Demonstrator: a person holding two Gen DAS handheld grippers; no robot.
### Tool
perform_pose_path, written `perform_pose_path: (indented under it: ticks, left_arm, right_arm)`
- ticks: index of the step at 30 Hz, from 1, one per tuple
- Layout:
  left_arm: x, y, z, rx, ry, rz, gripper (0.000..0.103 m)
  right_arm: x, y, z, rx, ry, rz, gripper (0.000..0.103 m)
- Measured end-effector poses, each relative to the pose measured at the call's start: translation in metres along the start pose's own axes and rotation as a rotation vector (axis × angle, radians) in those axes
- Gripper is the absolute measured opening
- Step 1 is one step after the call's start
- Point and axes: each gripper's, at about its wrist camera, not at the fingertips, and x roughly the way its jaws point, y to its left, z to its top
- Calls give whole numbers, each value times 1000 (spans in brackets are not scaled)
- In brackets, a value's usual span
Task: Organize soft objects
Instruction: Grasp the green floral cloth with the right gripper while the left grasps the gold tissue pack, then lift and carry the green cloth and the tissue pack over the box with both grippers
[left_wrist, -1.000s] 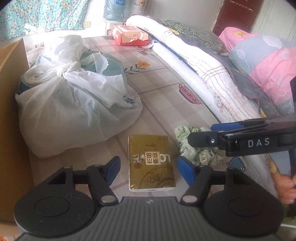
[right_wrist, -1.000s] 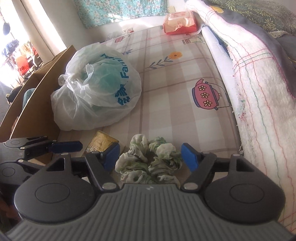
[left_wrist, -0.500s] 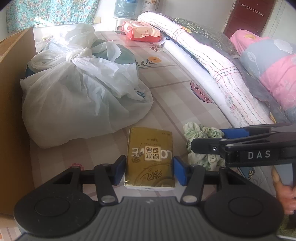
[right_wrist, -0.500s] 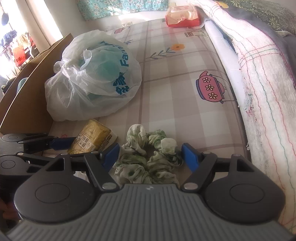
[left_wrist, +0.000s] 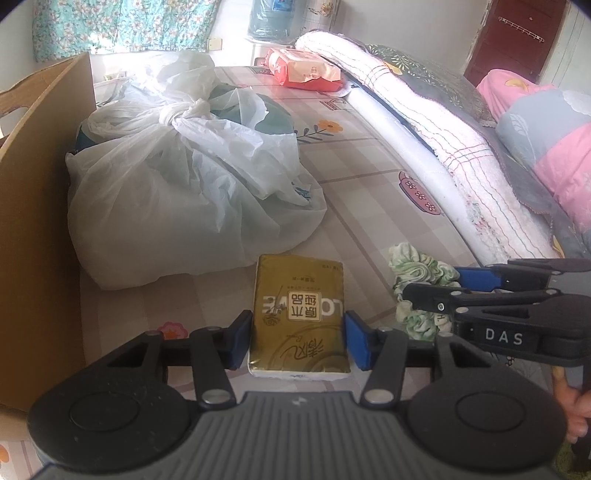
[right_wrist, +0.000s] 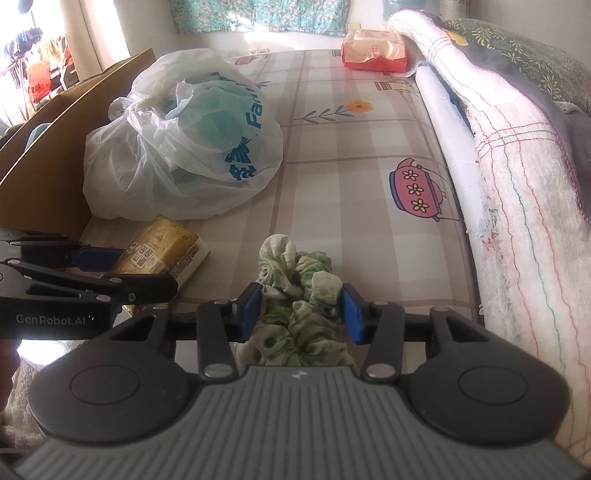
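On the patterned bed sheet (right_wrist: 332, 155), my left claw (left_wrist: 298, 341) has its blue pads against both long sides of a gold tissue pack (left_wrist: 298, 314), its jaws closing on it. The pack lies flat on the bed, just in front of a knotted white plastic bag (left_wrist: 177, 192) that sits against a wooden board (left_wrist: 33, 206).

My right claw (right_wrist: 301, 314) is also closing, its pads pressed into the flanks of a green-and-white scrunchie (right_wrist: 299, 288) bunched between them. The scrunchie rests on the sheet just right of the tissue pack, near a folded white quilt (right_wrist: 517, 206) that runs along the bed's right side.

From the right wrist view, the white bag shows blue lettering and something teal inside. A red-and-pink packet (right_wrist: 375, 55) lies at the far end of the bed, well apart from both claws. Part of a hand (left_wrist: 574, 402) shows at the right edge of the left wrist view.
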Motion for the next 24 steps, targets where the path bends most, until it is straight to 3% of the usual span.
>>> perform_pose_path:
  ticks: [7,24]
  left_arm:
    - [-4,-2,0,-1,-10,5,54]
    - [-17,-7,4,-13,-30,25,54]
  right_arm:
    - [-8,-18,-2,141,-31,40,26]
    - [-25,-44,-4,323,-85,150,17]
